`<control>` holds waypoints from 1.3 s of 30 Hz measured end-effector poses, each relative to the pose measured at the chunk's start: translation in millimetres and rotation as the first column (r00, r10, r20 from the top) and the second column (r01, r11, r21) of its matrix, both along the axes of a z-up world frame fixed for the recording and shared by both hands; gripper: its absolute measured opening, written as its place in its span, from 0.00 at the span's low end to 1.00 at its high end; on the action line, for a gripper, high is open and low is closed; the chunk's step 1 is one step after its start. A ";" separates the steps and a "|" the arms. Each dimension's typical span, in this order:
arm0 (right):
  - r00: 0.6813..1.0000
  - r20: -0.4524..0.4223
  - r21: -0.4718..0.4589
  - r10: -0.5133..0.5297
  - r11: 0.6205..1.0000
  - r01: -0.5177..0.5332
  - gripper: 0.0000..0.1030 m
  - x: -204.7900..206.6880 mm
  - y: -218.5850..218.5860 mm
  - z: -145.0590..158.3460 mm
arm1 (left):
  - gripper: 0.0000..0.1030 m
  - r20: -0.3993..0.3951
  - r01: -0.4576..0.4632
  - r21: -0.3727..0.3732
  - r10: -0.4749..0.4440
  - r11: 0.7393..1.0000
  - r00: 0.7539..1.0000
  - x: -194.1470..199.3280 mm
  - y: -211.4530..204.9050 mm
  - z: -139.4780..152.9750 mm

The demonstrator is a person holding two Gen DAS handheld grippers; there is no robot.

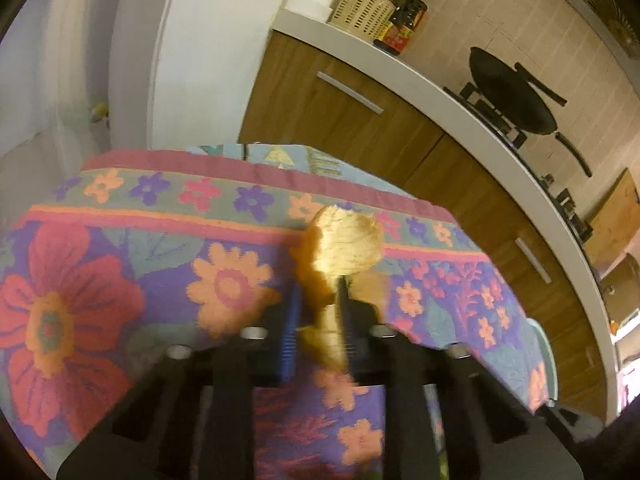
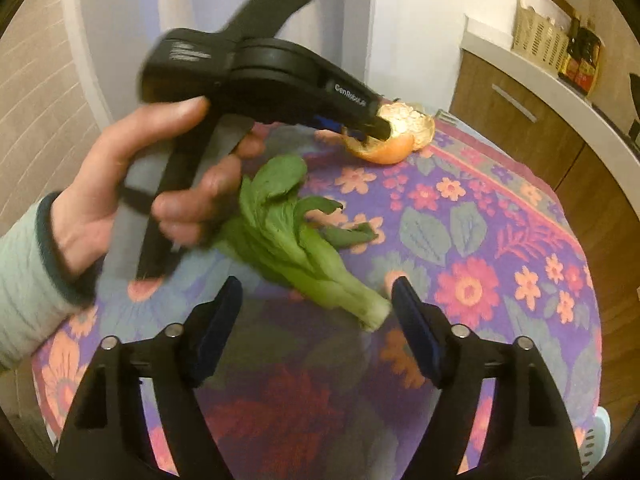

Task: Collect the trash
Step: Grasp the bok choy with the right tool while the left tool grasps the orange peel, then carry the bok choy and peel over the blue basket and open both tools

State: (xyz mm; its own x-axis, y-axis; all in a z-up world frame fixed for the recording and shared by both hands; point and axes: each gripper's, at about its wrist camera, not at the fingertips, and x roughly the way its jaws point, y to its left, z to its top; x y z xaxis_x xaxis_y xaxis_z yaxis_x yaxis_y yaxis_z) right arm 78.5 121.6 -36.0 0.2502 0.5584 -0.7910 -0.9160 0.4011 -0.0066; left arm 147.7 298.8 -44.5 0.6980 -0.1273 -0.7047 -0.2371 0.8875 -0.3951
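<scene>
A curled piece of orange peel [image 1: 344, 246] sits near the far edge of the flowered tablecloth [image 1: 120, 264]. My left gripper [image 1: 318, 292] is shut on the peel's near edge, blue pads pressing both sides. In the right wrist view the same peel [image 2: 394, 136] lies at the back of the table with the left gripper [image 2: 374, 126] clamped on it, held by a person's hand [image 2: 120, 184]. A green leafy vegetable [image 2: 296, 236] lies in the middle, its pale stem end between the open fingers of my right gripper [image 2: 316, 284], which do not touch it.
A kitchen counter [image 1: 440, 92] with wooden cabinets runs behind the table, carrying a cream basket [image 1: 360, 8], sauce bottles [image 1: 404, 20] and a black pan [image 1: 512, 92] on a stove. A white door or wall [image 1: 208, 40] stands at the back left.
</scene>
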 end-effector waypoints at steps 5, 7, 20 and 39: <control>0.997 0.027 -0.009 0.076 0.997 -0.075 0.59 4.4 -2.1 6.0 | 0.04 0.028 -0.011 -0.018 0.012 1.000 1.000 -5.5 4.7 1.6; 0.997 0.030 -0.009 0.075 0.997 -0.075 0.59 18.5 5.5 3.6 | 0.04 0.027 -0.010 -0.013 0.011 1.000 1.000 -5.4 3.7 1.4; 0.979 -0.036 -0.024 0.198 0.980 -0.199 0.24 22.9 18.9 -7.7 | 0.03 0.056 0.006 -0.050 -0.003 0.999 0.998 -9.6 6.1 2.7; 0.982 0.047 0.203 -0.182 0.965 0.169 0.18 2.6 -171.9 32.2 | 0.02 0.150 0.187 0.003 -0.186 0.982 0.971 -27.7 -95.4 49.8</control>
State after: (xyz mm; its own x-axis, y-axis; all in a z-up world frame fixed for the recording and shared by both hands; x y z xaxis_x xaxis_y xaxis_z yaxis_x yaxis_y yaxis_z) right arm 81.1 -50.3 -3.8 0.4048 0.6445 -0.6486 -0.8315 0.5546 0.0321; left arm 120.0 203.4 5.3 0.7584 -0.2723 -0.5922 -0.0055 0.9058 -0.4236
